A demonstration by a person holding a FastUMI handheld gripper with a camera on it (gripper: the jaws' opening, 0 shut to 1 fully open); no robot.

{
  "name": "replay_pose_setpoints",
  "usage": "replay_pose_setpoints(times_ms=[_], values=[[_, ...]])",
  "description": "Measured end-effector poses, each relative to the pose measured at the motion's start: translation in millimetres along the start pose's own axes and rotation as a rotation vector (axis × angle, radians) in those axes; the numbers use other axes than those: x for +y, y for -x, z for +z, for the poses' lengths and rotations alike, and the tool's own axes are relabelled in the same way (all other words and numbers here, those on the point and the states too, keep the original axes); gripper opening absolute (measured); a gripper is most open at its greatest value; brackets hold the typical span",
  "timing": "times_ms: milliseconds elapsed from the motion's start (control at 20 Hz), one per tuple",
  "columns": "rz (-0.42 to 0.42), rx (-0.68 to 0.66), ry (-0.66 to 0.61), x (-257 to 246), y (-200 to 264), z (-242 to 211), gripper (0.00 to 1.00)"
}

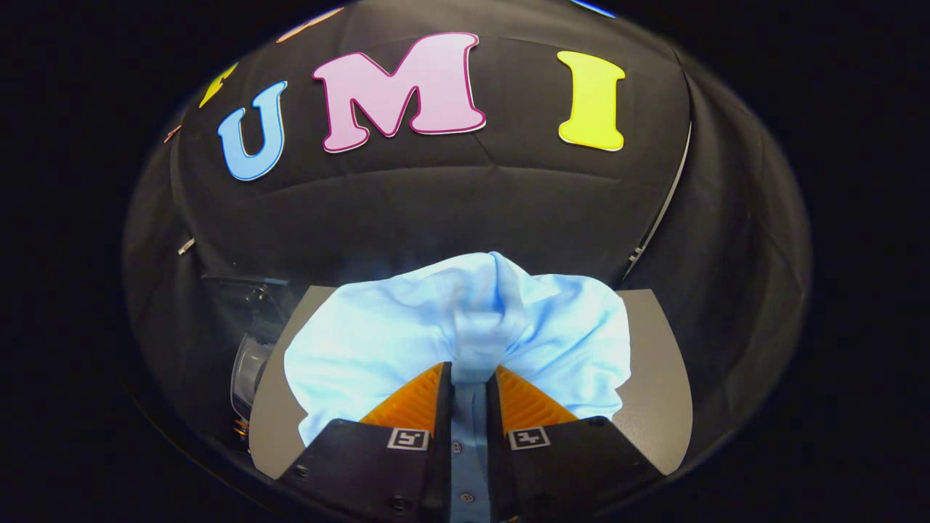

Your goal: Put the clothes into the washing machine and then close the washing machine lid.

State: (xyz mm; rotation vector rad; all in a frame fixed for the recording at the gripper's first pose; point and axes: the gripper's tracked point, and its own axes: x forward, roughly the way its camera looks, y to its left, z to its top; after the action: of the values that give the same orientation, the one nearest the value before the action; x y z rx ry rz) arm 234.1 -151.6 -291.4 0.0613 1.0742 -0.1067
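A light blue shirt (378, 341) is bunched up and spreads out ahead of my fingers, over a grey flat surface (654, 378). My gripper (469, 378) is shut on a fold of the shirt, with its buttoned strip pinched between both fingers and running back toward me. To the left of the grey surface, a clear plastic part and dark housing (251, 363) show; I cannot tell whether that is the washing machine.
The black cloth wall of the booth (465, 203) stands close behind the shirt. A thin pale pole (665, 211) runs down the wall on the right, beyond the grey surface.
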Motion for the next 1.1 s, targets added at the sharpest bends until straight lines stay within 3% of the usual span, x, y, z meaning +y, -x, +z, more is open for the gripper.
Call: replay_pose_setpoints(times_ms=[100, 400, 750, 1100], values=[[0.013, -0.012, -0.041, 0, 0, -2, 0.05], [-0.037, -0.100, -0.027, -4, 19, 5, 0.05], [0.018, -0.299, -0.025, 20, 108, 55, 0.05], [0.101, -0.481, 0.043, 77, 197, 108, 0.05]])
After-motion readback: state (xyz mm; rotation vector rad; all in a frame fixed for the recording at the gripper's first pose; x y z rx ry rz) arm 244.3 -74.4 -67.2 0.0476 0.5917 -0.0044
